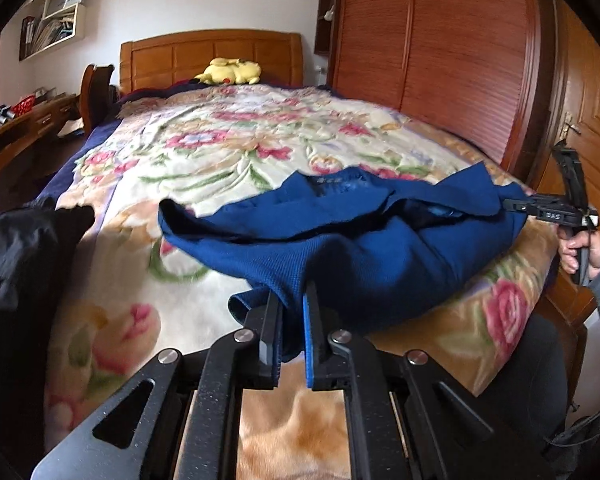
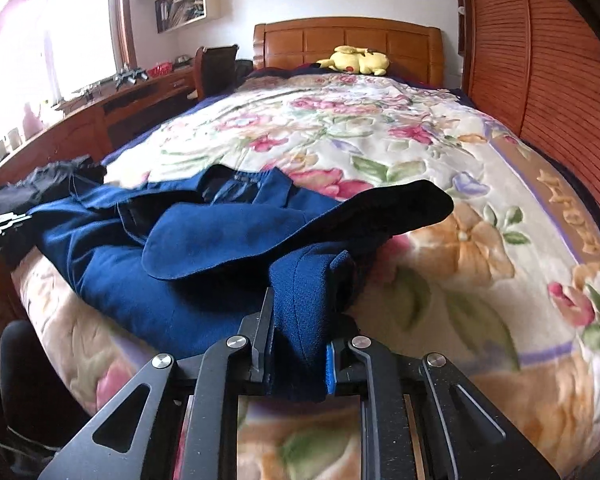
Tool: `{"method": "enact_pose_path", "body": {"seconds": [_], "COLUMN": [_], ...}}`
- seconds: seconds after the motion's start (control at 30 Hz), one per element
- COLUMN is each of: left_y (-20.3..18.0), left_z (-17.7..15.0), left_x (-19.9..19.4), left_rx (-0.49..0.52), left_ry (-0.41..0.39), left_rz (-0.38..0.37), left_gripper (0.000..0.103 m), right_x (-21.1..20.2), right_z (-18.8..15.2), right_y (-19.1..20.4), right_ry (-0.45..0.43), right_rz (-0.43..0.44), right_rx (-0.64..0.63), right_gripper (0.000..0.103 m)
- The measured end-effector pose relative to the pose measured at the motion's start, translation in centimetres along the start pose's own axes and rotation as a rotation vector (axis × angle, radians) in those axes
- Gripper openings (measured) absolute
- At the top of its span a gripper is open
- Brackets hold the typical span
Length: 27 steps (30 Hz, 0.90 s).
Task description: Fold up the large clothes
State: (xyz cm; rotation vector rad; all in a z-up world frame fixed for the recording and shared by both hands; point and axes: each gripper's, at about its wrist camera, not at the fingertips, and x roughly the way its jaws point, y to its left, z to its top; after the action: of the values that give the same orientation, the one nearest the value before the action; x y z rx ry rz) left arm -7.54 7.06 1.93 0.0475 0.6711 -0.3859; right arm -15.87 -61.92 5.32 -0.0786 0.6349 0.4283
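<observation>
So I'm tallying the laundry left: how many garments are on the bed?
2. A blue garment at the near end, clamped by both grippers, and a dark pile at the bed's left edge, possibly more than one piece.

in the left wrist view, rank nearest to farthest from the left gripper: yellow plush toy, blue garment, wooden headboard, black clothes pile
1. blue garment, pinched in the left gripper
2. black clothes pile, at the left edge of the bed
3. yellow plush toy, at the far end of the bed
4. wooden headboard, just behind the toy
</observation>
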Motion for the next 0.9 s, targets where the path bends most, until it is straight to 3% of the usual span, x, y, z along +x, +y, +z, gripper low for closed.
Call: {"method": "enact_pose_path", "body": {"seconds": [0.17, 0.33, 0.4, 0.47, 0.57, 0.67, 0.9], "left_y": [0.0, -0.2, 0.1, 0.2, 0.4, 0.4, -0.3], "left_z": [-0.4, -0.2, 0.1, 0.5, 1.3, 1.8, 2.2], "left_x": [0.7, -0.2, -0.7, -1.3, -1.4, -1.4, -0.9], "left_rx": [-0.005, 0.004, -0.005, -0.02, -0.03, -0.04, -0.025], "left_ry": [0.012, -0.023, -0.05, -0.09, -0.111, -0.15, -0.167], "left_rz": [0.033, 0.072, 0.077, 0.087, 0.099, 0.104, 0.128], "left_gripper": [0.011, 0.022, 0.036, 0.042, 0.049, 0.078, 0.08], "right_x": [0.7, -0.2, -1.2, -2.1, -3.3, -3.2, 0.6], "right_z": [0.6, 1.6, 1.7, 1.9, 2.1, 3.0, 4.9], "right_y": [0.7, 1.8, 2.5, 2.9, 4.3, 6.6, 12.4], "right_ry": [0.025, 0.029, 0.011, -0.02, -0.056, -0.07, -0.057], "right_rz": [-0.078, -0.135, -0.151, -0.159, -0.126, -0.081, 0.043], "right_rx": [-0.043, -0.053, -0.064, -0.07, -0.088, -0.135, -0.25], "right_gripper": [0.026, 0.037, 0.041, 0.049, 0.053, 0.053, 0.053]}}
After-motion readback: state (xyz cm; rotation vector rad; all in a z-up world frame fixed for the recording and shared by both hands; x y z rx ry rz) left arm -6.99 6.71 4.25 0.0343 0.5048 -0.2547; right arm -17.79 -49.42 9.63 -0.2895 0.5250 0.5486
